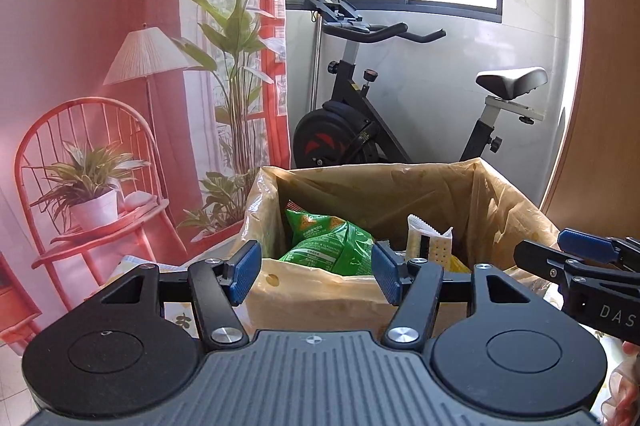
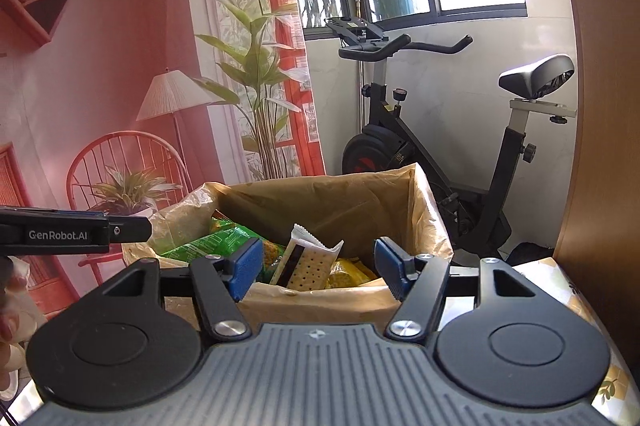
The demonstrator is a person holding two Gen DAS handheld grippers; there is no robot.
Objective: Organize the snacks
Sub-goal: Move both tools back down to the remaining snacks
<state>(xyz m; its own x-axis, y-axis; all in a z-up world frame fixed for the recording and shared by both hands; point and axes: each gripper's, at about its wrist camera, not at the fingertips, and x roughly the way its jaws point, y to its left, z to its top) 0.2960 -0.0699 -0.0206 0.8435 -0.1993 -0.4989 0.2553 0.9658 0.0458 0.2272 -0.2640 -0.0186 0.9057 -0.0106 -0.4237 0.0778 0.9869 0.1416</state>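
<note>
A cardboard box lined with a tan plastic bag (image 1: 320,294) (image 2: 320,302) stands just ahead of both grippers. Inside lie a green snack bag (image 1: 324,246) (image 2: 208,244), a cracker packet (image 1: 430,242) (image 2: 308,262) and yellow packets (image 2: 350,274). My left gripper (image 1: 316,268) is open and empty, in front of the box's near wall. My right gripper (image 2: 318,268) is open and empty, also at the near wall. The right gripper's side shows at the right edge of the left wrist view (image 1: 576,258); the left gripper's side shows at the left edge of the right wrist view (image 2: 80,228).
The box stands on a table with a patterned cloth (image 2: 560,278). An exercise bike (image 1: 380,114) (image 2: 460,146) stands behind by the window. A wooden panel (image 2: 600,106) rises at the right. A printed backdrop with a red chair (image 1: 92,186) hangs at the left.
</note>
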